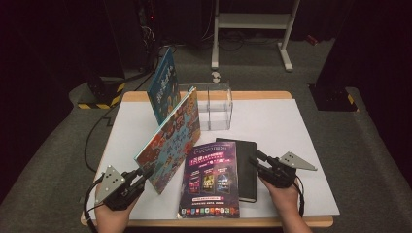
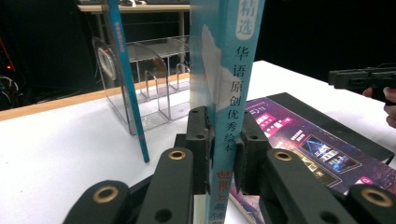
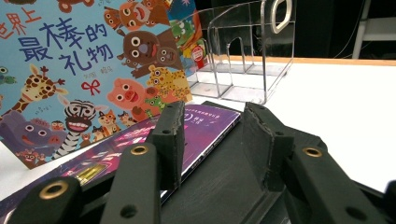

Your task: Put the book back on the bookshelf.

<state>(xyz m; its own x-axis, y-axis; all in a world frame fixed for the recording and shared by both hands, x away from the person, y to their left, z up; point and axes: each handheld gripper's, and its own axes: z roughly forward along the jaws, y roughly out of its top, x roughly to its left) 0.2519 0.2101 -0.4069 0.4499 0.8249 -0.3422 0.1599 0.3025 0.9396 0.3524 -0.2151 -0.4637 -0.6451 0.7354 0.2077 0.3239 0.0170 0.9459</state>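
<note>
The picture book (image 1: 170, 138) has a light-blue cover crowded with cartoon animals and Chinese lettering. It stands tilted on the white tabletop (image 1: 301, 145), lower corner down, spine edge raised, just left of the purple magazine (image 1: 210, 179), in front of the clear acrylic rack (image 1: 214, 104).

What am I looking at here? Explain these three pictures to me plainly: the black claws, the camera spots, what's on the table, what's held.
A person holds a two-jaw tool in each hand. One camera looks down on the white table; one rides on each tool. The left gripper is shut on the spine of an animal picture book, held tilted. The right gripper is open over a black notebook, gripping nothing. A purple magazine partly covers the notebook. Behind stands a clear plastic rack with a blue book leaning by it.
</note>
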